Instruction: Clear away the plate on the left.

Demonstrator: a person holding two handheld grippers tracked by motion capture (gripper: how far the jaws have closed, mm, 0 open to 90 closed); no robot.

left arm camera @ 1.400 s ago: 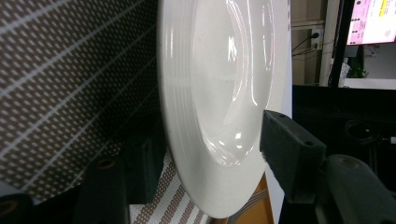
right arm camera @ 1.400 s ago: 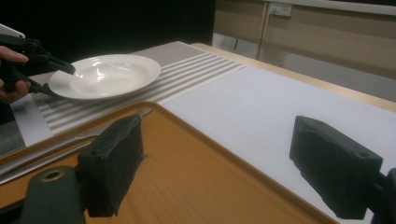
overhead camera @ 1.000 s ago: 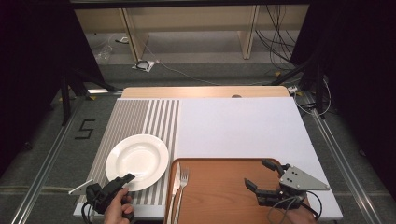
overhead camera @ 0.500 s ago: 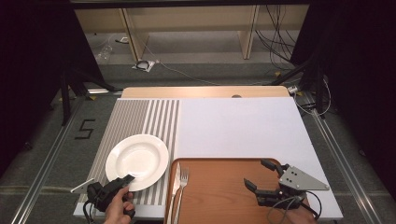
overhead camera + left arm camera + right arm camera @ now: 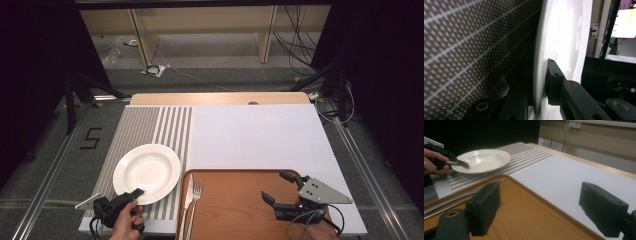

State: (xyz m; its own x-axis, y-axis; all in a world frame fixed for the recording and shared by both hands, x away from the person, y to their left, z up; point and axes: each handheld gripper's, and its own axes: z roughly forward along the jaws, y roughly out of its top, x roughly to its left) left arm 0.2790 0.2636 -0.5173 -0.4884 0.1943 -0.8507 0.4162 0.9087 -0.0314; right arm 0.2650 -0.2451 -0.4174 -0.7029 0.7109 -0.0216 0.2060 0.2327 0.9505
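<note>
A white plate (image 5: 147, 170) lies on the striped mat (image 5: 150, 125) at the front left. My left gripper (image 5: 137, 192), held in a hand at the table's near edge, has the plate's near rim between its jaws. Its jaws have just been closing, and in the left gripper view one pad (image 5: 552, 75) presses on the plate's (image 5: 564, 37) upper face while the other jaw sits under the rim. My right gripper (image 5: 276, 185) stands open over the right part of the wooden tray (image 5: 235, 200), with nothing between its fingers (image 5: 484, 205).
A knife (image 5: 187, 197) and a fork (image 5: 196, 192) lie side by side at the tray's left end. A white mat (image 5: 250, 135) covers the table's middle and right. Beyond the far edge are the floor, cables and shelving legs.
The left gripper's jaws have drawn together on the plate's near rim, with the hand barely shifting. The right gripper and the tray have stayed still.
</note>
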